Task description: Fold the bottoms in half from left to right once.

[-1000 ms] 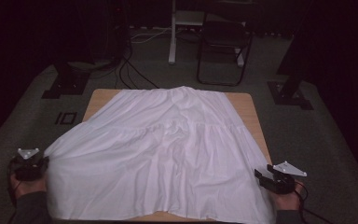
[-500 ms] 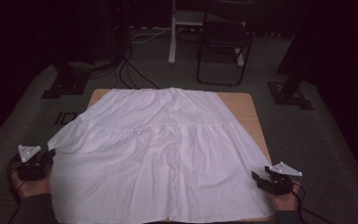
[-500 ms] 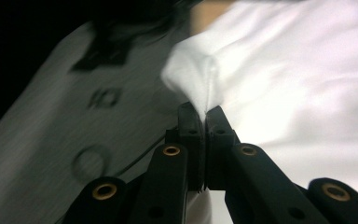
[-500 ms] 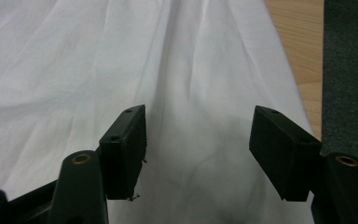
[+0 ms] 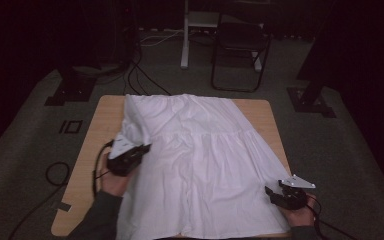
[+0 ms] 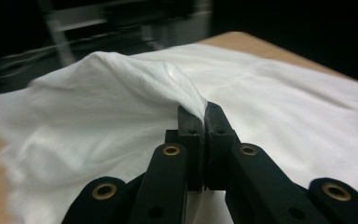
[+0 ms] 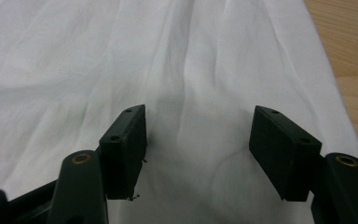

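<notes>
Two grippers work a white, creased cotton garment point(image 5: 205, 165) spread over the light wooden table point(image 5: 102, 120). Left gripper point(image 6: 204, 122) has its jaws pressed together, pinching a raised fold of the cloth's left edge above the tabletop. Right gripper point(image 7: 198, 147) hovers with jaws spread over the near right corner.

My left gripper point(image 6: 204, 116) pinches a raised fold of the white cloth point(image 6: 121, 93), which drapes over the wooden table point(image 6: 242, 39).
</notes>
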